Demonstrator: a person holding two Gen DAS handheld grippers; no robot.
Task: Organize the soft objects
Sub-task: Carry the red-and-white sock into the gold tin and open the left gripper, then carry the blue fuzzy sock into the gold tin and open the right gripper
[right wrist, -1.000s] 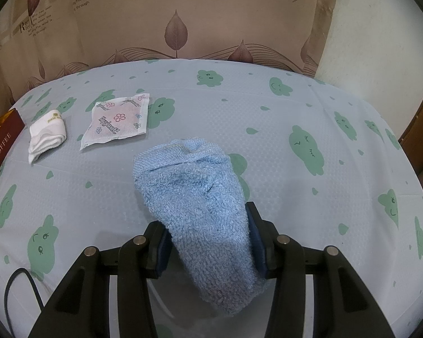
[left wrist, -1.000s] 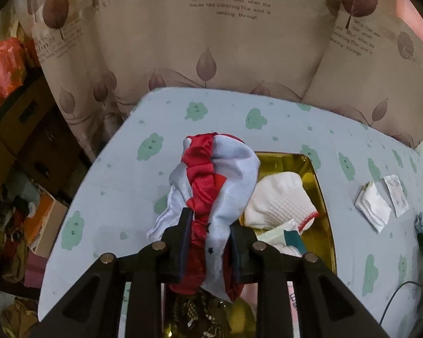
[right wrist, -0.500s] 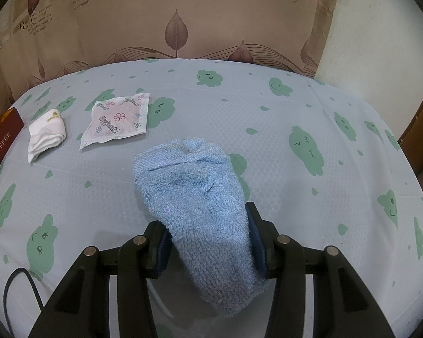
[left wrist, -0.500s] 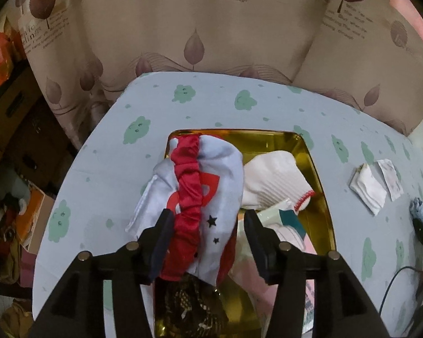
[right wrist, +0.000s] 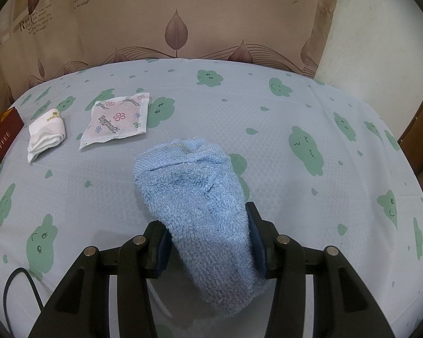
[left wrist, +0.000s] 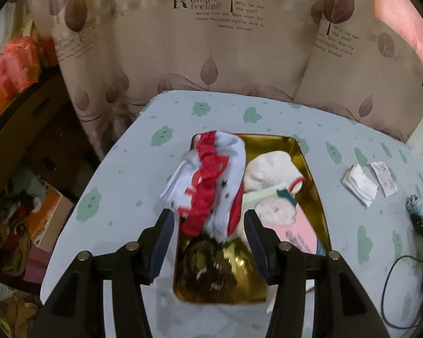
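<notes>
- In the left wrist view, the left gripper [left wrist: 208, 235] was seen with its jaws spread wide, having just been opening; the red-and-white garment [left wrist: 208, 186] lay between them but was not pressed by either pad.
- The garment was found at about twelve o'clock from that gripper, draped over the left rim of the gold tray [left wrist: 312, 169] and partly inside it.
- It was judged to be light, limp and easily bunched; the gathered red band running down its middle was judged the best place to be pinched, since the loose white edges would slip or unfold.
- Further in the tray, at about one o'clock, a white knitted sock [left wrist: 270, 169] and a pale fluffy item [left wrist: 273, 211] were seen, with a pink card [left wrist: 298, 231] beside them.
- Well apart on the cloud-print tablecloth [left wrist: 143, 186], at about two o'clock, a folded white cloth [left wrist: 359, 184] and a small sachet [left wrist: 384, 177] were seen.
- In the right wrist view, the right gripper [right wrist: 208, 239] was closed on the blue towel [right wrist: 194, 197], which was clamped at its lower third.
- The towel was judged soft, thick and compressible, unlikely to slip, though its free end would sag.
- Beyond it, at about eleven o'clock, the sachet [right wrist: 117, 119] and a rolled white sock [right wrist: 46, 133] lay untouched; a dark red box [right wrist: 1, 138] showed at ten o'clock.
</notes>
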